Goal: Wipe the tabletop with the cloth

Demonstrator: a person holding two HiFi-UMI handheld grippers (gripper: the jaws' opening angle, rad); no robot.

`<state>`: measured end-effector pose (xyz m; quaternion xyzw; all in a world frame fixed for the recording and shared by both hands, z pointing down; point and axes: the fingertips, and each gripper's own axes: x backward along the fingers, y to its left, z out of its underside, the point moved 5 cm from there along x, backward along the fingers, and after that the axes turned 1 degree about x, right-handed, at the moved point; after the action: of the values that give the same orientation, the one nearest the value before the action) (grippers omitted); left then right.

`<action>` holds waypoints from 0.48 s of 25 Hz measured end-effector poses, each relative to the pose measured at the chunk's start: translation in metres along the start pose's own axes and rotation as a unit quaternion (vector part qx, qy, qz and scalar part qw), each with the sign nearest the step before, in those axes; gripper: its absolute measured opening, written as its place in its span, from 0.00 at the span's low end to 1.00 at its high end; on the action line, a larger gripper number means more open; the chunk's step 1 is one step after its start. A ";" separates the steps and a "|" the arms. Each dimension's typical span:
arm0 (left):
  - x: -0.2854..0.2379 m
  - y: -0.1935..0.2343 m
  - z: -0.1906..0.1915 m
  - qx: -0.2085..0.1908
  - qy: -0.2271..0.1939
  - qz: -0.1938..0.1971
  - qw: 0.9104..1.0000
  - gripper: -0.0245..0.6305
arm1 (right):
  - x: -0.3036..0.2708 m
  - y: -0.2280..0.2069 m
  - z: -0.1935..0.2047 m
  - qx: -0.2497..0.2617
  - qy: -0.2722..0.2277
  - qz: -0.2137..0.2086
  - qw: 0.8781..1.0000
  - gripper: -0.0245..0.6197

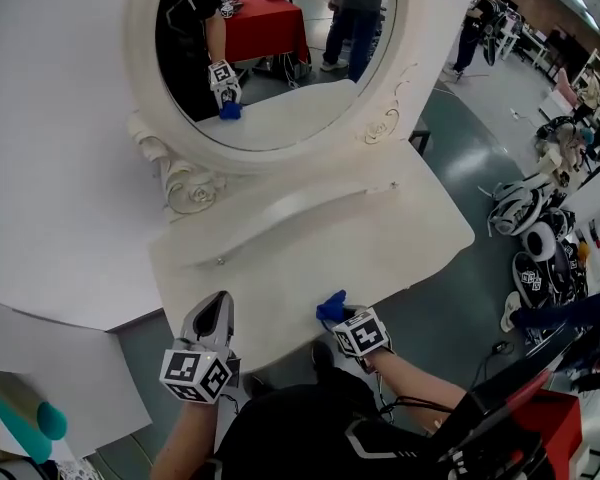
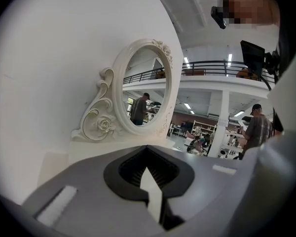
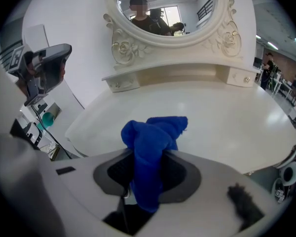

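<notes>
- Wall (image 1: 60,148), plain white, rises behind the dressing table and fills the far left of the head view.
- A cream tabletop (image 1: 380,238) with a curved near edge spreads out from the wall; in the right gripper view its glossy surface (image 3: 222,117) runs off to the far right, with grey floor (image 1: 460,138) beyond it.
- An oval mirror (image 1: 280,68) in a carved cream frame stands at the far side of the tabletop, with scrolls and a rose at its lower left corner; it shows in the left gripper view (image 2: 145,90) and the right gripper view (image 3: 165,9), where it reflects a person.
- The left gripper (image 1: 216,306) sits at the near left edge of the tabletop, its jaws drawn together on nothing (image 2: 150,184).
- The right gripper (image 1: 338,318) is at the near edge, right of the left one and apart from it, its jaws clamped on the cloth (image 3: 145,181).
- The blue cloth (image 1: 330,308) is bunched between the right gripper's jaws, and its loose end (image 3: 153,132) pokes out past them over the tabletop's near edge; whether it touches the surface cannot be told.
</notes>
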<state>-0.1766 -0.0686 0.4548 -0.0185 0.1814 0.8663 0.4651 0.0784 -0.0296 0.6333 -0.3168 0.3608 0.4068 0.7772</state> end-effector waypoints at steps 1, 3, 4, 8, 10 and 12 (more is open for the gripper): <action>-0.001 -0.001 0.000 -0.001 0.000 0.000 1.000 0.05 | 0.000 -0.003 -0.002 -0.007 -0.002 -0.004 1.000 0.25; -0.003 -0.003 -0.001 -0.002 -0.001 -0.003 1.000 0.05 | 0.000 -0.013 -0.014 -0.025 -0.018 -0.006 1.000 0.25; -0.003 -0.003 -0.001 -0.001 -0.002 -0.007 1.000 0.05 | -0.001 -0.019 -0.023 -0.029 -0.028 -0.003 0.999 0.25; -0.001 -0.002 -0.003 -0.002 -0.003 -0.027 1.000 0.05 | -0.012 -0.047 -0.075 -0.014 -0.059 0.012 0.998 0.25; 0.001 -0.001 -0.004 -0.006 -0.001 -0.039 0.999 0.05 | -0.024 -0.059 -0.105 -0.004 -0.070 0.014 0.997 0.25; 0.003 0.000 -0.005 -0.010 0.000 -0.050 0.999 0.05 | -0.040 -0.073 -0.131 0.003 -0.071 0.019 0.997 0.25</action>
<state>-0.1789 -0.0678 0.4495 -0.0319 0.1714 0.8435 0.5081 0.0850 -0.1834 0.6101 -0.2772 0.3118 0.4422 0.7940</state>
